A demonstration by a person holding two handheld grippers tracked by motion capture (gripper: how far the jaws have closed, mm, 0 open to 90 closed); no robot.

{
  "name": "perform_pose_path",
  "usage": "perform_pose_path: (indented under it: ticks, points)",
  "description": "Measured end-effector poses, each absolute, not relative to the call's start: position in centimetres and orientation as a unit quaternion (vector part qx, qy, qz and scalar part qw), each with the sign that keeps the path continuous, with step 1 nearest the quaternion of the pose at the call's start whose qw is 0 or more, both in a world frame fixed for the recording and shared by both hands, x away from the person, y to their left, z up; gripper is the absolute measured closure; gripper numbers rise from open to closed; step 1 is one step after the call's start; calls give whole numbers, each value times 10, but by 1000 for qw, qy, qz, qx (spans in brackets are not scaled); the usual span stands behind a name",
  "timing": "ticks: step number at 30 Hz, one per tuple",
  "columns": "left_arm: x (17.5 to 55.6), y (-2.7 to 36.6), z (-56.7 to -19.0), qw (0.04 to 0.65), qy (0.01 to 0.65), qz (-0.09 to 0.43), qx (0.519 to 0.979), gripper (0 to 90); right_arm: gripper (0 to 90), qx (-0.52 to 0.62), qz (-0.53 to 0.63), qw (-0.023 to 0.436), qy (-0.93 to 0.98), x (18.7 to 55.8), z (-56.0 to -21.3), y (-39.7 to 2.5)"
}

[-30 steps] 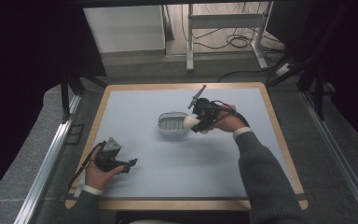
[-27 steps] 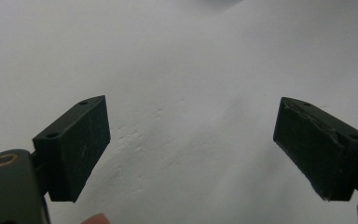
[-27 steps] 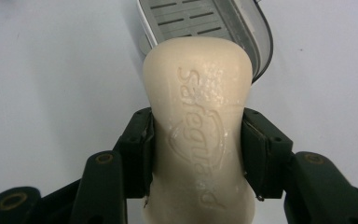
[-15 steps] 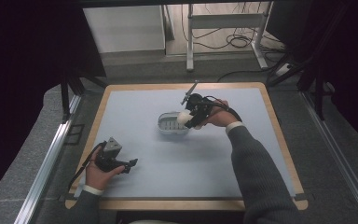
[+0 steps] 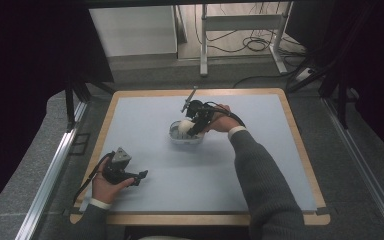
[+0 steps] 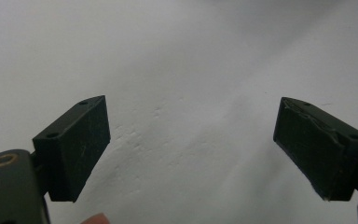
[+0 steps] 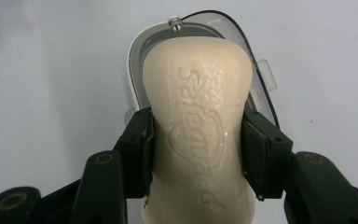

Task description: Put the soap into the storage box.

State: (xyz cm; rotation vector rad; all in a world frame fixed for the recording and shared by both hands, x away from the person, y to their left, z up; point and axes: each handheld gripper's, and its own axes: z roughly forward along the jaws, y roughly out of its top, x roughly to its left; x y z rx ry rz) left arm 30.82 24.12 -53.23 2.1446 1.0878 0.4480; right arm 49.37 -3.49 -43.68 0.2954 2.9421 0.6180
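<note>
Right gripper [image 7: 196,144]: its two black jaws are clamping a cream bar of soap [image 7: 196,126] at the bar's narrowed waist, one pad on each side, both touching. The bar is showing an embossed word on its upper face; the lettering is only partly legible. In the right gripper view the soap is lying over a clear, oval soap dish [image 7: 256,70] with a grey inner floor, whose rim is showing around the bar from 9 o'clock through 12 to 3 o'clock. Whether the bar is touching the dish floor cannot be told.

In the high view the right gripper [image 5: 192,127] is sitting over the soap dish [image 5: 179,137] just above the middle of the blue-grey mat [image 5: 260,165], with the soap [image 5: 184,127] appearing as a pale lump at the jaws. The sleeved right arm is reaching in from 5 o'clock.

Left gripper [image 5: 139,176]: it is resting in the person's left hand [image 5: 105,184] toward 7 o'clock on the mat, well apart from the dish. In the left gripper view [image 6: 191,154] its jaws are standing wide apart with nothing between them, only the bare pale surface ahead.
</note>
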Motion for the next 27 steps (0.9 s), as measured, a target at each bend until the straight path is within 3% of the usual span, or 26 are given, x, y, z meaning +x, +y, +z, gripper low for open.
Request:
perform_pose_path:
  ticks: [18, 27]
  points:
    - [309, 241, -533, 339, 415, 171, 827, 112, 471, 73, 185, 66, 978, 494, -452, -21]
    - [309, 240, -534, 340, 416, 170, 826, 112, 458, 82, 232, 74, 966, 489, -429, -31]
